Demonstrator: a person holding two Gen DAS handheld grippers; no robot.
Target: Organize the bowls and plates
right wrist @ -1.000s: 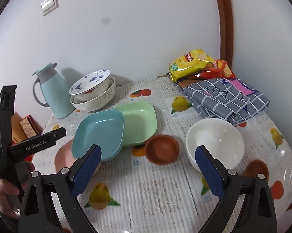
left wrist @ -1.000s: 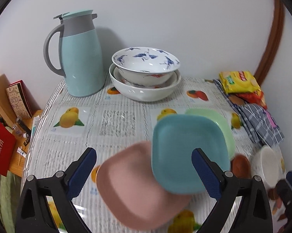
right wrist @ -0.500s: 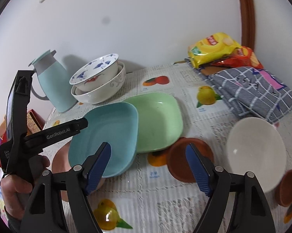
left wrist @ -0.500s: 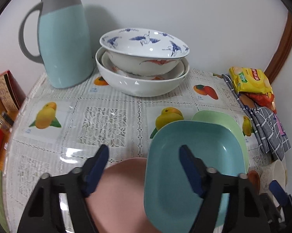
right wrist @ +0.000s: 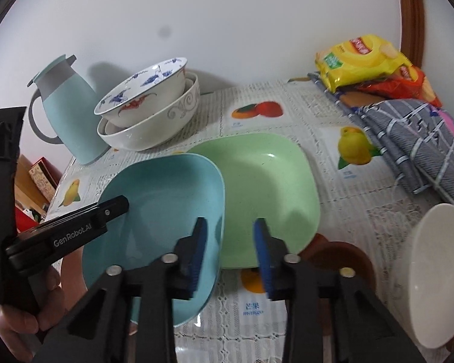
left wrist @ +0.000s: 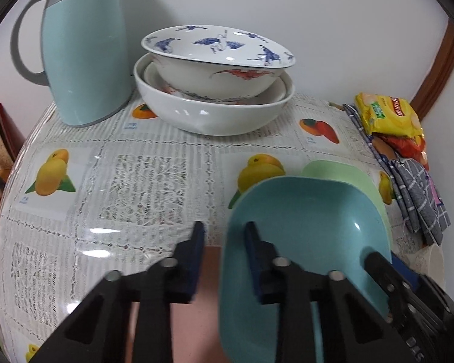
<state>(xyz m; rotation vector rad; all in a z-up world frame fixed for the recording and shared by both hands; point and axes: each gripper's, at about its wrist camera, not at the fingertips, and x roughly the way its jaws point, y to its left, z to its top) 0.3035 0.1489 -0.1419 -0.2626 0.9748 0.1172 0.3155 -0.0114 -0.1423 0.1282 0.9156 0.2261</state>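
The square teal plastic plate [left wrist: 311,230] is straddled at its left rim by the left hand-held gripper [left wrist: 224,242], and at its right rim by the right hand-held gripper [right wrist: 230,239]; both are narrowly spread, contact unclear. It overlaps the square green plastic plate [right wrist: 269,181] on the worktop [left wrist: 136,181]. A pink plate [left wrist: 205,317] beneath is mostly hidden.

Both grippers now narrowed and advanced: left gripper [left wrist: 224,242] straddles the blue plate's [left wrist: 311,227] left rim, right gripper [right wrist: 230,239] its right rim.
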